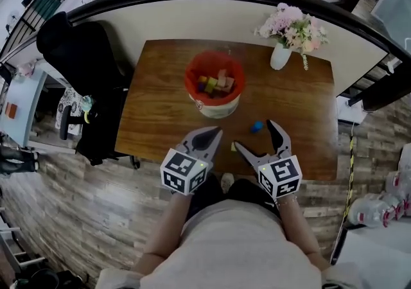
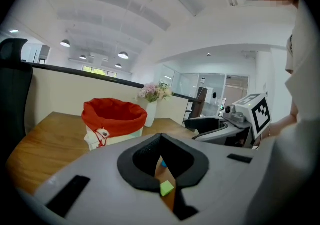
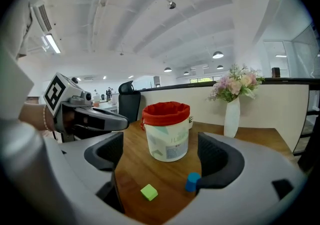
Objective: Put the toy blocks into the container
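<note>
Left gripper (image 1: 207, 135): jaws pressed together, empty, poised over the near edge of the tabletop (image 1: 154, 111). The green block (image 3: 149, 192) lies loose in front of you, close to that edge. Right gripper (image 3: 162, 156): jaws spread wide, nothing held, blue block (image 3: 192, 181) just beside its right jaw. The container (image 3: 166, 130) stands mid-tabletop with several blocks inside. Step in hand, as I judge it: picking up one of the last two. Next, centre the spread jaws over one block, then close. There is open wood all round, and the flower vase (image 1: 280, 56) stands well apart at far right.
</note>
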`<state>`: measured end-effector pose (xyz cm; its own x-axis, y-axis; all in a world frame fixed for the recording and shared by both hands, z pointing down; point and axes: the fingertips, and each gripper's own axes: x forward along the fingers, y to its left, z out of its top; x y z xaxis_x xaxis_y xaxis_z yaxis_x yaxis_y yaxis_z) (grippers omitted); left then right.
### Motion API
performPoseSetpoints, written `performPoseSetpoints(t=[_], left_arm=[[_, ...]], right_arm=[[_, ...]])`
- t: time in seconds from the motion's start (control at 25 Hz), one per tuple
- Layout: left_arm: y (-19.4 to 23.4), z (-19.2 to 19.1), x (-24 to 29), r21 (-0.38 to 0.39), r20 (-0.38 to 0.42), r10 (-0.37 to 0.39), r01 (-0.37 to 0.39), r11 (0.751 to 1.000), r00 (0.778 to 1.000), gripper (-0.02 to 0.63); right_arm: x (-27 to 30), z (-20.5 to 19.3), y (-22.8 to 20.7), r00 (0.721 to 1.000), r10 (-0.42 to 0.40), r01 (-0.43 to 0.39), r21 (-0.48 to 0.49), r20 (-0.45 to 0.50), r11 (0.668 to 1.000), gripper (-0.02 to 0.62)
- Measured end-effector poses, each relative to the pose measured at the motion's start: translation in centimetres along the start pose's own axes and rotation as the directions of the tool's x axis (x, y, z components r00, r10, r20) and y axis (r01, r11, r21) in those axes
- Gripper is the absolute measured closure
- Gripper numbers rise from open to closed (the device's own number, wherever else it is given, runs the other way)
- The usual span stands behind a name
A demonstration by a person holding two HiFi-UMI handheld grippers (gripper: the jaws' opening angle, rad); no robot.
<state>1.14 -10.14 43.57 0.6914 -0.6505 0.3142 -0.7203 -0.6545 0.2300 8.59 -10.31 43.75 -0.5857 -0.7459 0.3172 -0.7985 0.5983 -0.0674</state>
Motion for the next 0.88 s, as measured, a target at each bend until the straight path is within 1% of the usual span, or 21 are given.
performPoseSetpoints(t=[0.16,0.4,0.6,0.88], left_arm=[[0.4,0.0,0.5,-0.012,-0.012,0.011,-0.011,1.0,1.0,0.591],[0.8,-1.0,1.2,-0.026,-0.045,-0.018,0.017,1.0,0.999,0.591],[1.4,-0.9,2.1,-0.019,-0.067,-0.068,0.067,0.998,0.995,0.591],[1.6,-0.3,3.2,0.0,-0.103,-0.15,0.151,0.989,0.983,0.591]], right_arm=[[0.7,-0.4,-0.4,1.0,0.014,-0.014,0.022,-0.008,1.0,0.138],[1.2,-1.0,-0.9,1.0,-0.009,0.01,0.051,-0.012,0.999,0.14],[1.7,-1.3,-2.0,0.997,-0.065,0.067,0.071,-0.032,0.995,0.143],[2.0,-0.1,-2.9,0.991,-0.13,0.132,0.086,-0.023,0.988,0.152]])
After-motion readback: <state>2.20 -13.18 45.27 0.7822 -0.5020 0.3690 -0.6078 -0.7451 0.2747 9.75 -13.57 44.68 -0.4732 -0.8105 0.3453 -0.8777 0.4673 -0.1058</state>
